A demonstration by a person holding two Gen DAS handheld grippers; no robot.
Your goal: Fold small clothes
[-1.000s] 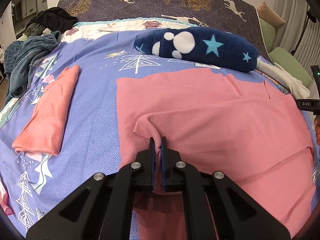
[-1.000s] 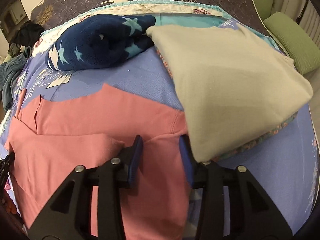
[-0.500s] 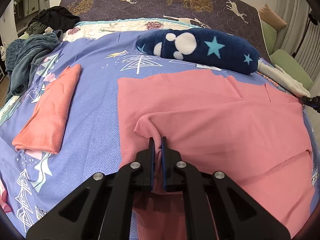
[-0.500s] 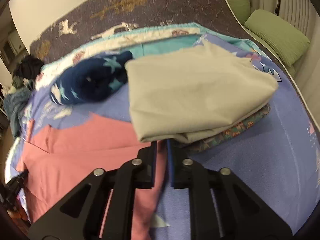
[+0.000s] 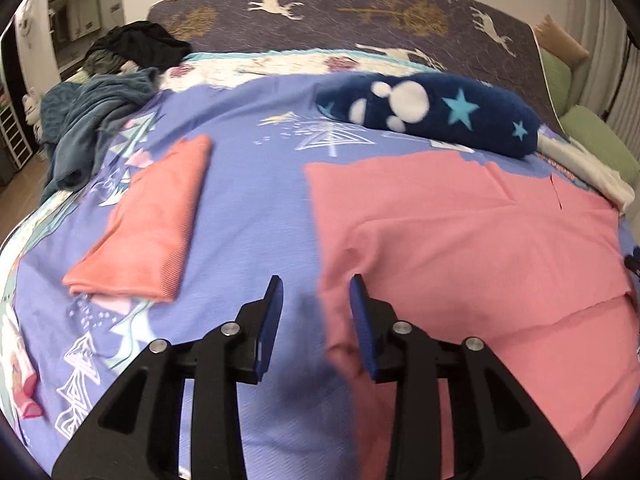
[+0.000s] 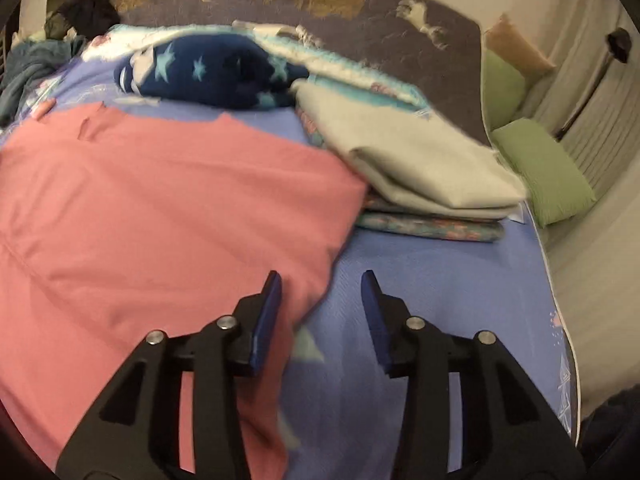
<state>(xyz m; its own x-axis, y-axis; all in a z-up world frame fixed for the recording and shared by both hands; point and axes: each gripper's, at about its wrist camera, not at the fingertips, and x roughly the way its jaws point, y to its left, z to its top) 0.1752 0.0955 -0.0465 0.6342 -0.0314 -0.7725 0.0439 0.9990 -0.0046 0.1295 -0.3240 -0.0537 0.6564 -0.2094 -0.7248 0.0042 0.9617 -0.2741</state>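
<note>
A large pink garment (image 5: 460, 248) lies spread flat on the blue patterned bedsheet (image 5: 248, 208). My left gripper (image 5: 316, 304) is open and empty, straddling the garment's left edge. In the right wrist view the same pink garment (image 6: 160, 208) fills the left half. My right gripper (image 6: 320, 304) is open and empty over the garment's right edge, with the sheet (image 6: 432, 272) under the right finger. A folded salmon-coloured cloth (image 5: 148, 232) lies to the left on the sheet.
A navy star-patterned fleece roll (image 5: 432, 112) lies behind the garment. A folded beige cloth stack (image 6: 412, 160) sits to the right on the bed. A teal blanket heap (image 5: 88, 128) and dark clothes (image 5: 136, 40) lie at the far left. Green cushions (image 6: 548, 172) line the right side.
Both grippers have opened and let go of the pink garment. The left one shifted left to the garment's edge; the right one pulled back from the beige stack. The garment now lies flatter.
</note>
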